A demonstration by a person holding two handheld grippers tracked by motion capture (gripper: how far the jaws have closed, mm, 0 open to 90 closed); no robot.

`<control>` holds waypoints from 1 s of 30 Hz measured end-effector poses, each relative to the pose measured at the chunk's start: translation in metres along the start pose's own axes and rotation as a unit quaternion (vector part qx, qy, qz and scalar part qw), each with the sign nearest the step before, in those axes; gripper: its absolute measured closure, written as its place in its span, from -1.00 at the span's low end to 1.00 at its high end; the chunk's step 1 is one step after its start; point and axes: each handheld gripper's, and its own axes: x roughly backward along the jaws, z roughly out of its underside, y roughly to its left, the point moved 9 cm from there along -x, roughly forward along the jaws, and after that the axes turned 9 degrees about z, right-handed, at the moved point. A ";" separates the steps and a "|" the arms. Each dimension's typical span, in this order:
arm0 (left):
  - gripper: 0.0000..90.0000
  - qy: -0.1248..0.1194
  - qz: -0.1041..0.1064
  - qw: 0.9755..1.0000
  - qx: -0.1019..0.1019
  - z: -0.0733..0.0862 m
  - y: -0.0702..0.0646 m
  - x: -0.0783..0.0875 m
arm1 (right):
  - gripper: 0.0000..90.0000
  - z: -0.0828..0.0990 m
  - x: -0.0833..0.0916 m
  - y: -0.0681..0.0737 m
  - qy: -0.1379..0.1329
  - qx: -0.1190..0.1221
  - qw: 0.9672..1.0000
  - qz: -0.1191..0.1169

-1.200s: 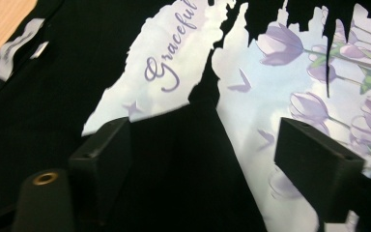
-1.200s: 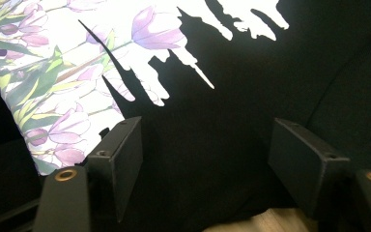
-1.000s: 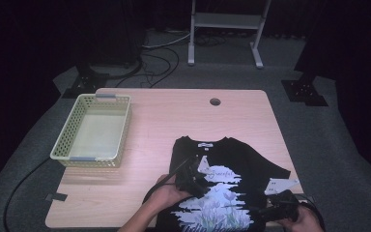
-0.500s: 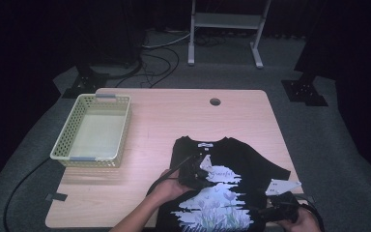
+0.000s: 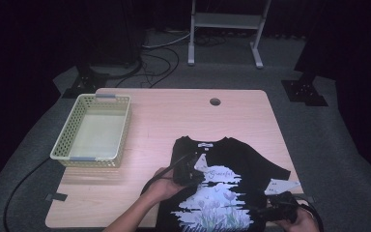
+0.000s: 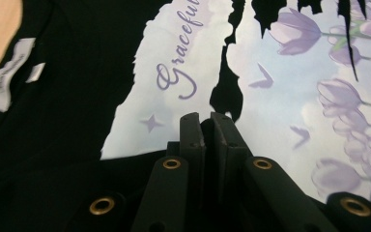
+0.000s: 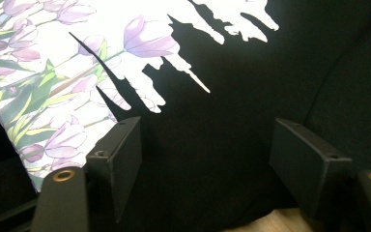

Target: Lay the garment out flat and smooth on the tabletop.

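**Left gripper pinches the black T-shirt, right gripper waits open at the near edge**

In the high view, a black T-shirt (image 5: 232, 179) with a pale tulip print lies flat on the wooden surface (image 5: 174, 116), in its near right part, and its hem reaches the near edge. The left gripper (image 5: 189, 173) rests on the shirt, at the upper left side of the print, with the person's left hand (image 5: 163, 183) behind it. The right gripper (image 5: 275, 212) sits at the near right corner of the surface, on the hem of the shirt. A yellow-green perforated basket (image 5: 94, 129) stands near the left edge, well apart from the shirt. A round hole (image 5: 215, 102) is near the far edge.

In the left gripper view, the jaws have just been closing and now stand together, with a small fold of the black cloth pinched between them. Beyond them are the word "Graceful" (image 6: 178, 72), purple tulips (image 6: 294, 31) and the white neck label (image 6: 7, 79).

In the right gripper view, the jaws stand wide apart over the black cloth and press on nothing. The tulip print (image 7: 67, 72) lies at the left, and a strip of the wooden surface shows at the bottom.
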 end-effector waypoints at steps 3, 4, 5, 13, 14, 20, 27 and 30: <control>0.88 -0.001 -0.005 1.000 -0.001 0.006 0.001 0.011 | -0.38 0.000 0.000 0.000 0.002 0.000 1.000 0.001; 0.88 -0.001 -0.006 1.000 -0.001 0.008 0.001 0.014 | -0.38 0.000 0.000 0.000 0.002 0.000 1.000 0.002; 0.88 -0.002 -0.009 1.000 0.001 0.010 0.001 0.017 | -0.38 0.000 0.000 0.000 0.003 -0.002 1.000 0.002; 0.88 -0.012 -0.023 1.000 0.015 0.031 0.005 0.038 | -0.38 -0.001 -0.001 0.001 0.009 -0.009 1.000 0.009; 0.88 -0.011 -0.024 1.000 0.016 0.033 0.005 0.040 | -0.38 -0.002 -0.001 0.001 0.009 -0.009 1.000 0.009; 0.88 -0.019 -0.037 0.999 0.021 0.047 0.006 0.058 | -0.39 -0.002 -0.001 0.001 0.015 -0.014 1.000 0.013; 0.88 -0.027 -0.051 0.998 0.035 0.061 0.008 0.072 | -0.39 -0.004 -0.002 0.001 0.029 -0.015 0.999 0.016; 0.88 -0.029 -0.056 0.997 0.040 0.068 0.009 0.077 | -0.39 -0.004 -0.002 0.001 0.032 -0.015 0.999 0.017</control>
